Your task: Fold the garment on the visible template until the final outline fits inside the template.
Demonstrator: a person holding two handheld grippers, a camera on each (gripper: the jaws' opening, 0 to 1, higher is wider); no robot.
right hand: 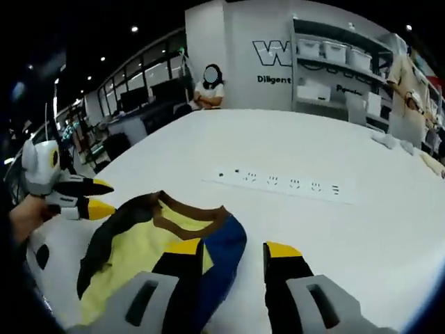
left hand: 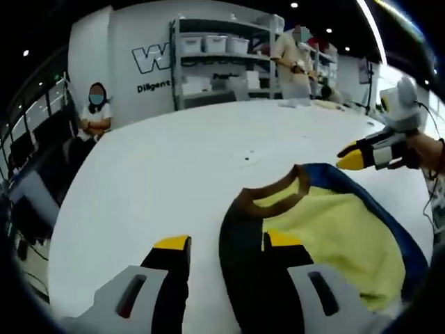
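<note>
Power strip (right hand: 278, 184) beyond right claw (right hand: 229, 250).

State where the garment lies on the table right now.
The garment lies on the white table, low and right in the left gripper view and low and left in the right gripper view, under both grippers' jaws.

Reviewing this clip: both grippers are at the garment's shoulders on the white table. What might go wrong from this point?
1. No template outline is discernible on the white table, so the fold may land out of bounds.
2. Left gripper is open with one of its fingers over the garment and the other on bare table; closing may catch one layer only.
3. Right gripper straddles the blue edge; uneven lifts could skew the brown collar.
</note>
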